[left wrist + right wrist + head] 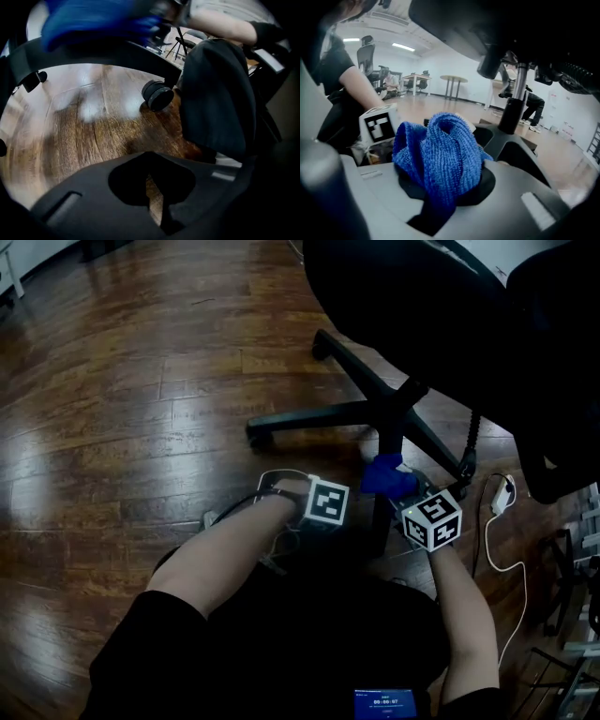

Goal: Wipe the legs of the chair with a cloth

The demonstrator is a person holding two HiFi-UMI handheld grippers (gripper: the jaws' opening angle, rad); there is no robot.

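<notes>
head view: over the wooden floor (112, 427), the right gripper (398, 488) holds the blue cloth (384, 474) low at the black chair legs (319, 416), just in front of the central hub (398, 413), and the left gripper (323, 512) sits just beside it to the left. left gripper view: its jaws are pressed together with nothing between them, bare floor beyond, a caster (158, 95) ahead and the cloth a blue blur at the top. right gripper view: the jaws are clamped on the bunched cloth, with the chair's column (512, 110) rising behind it.
</notes>
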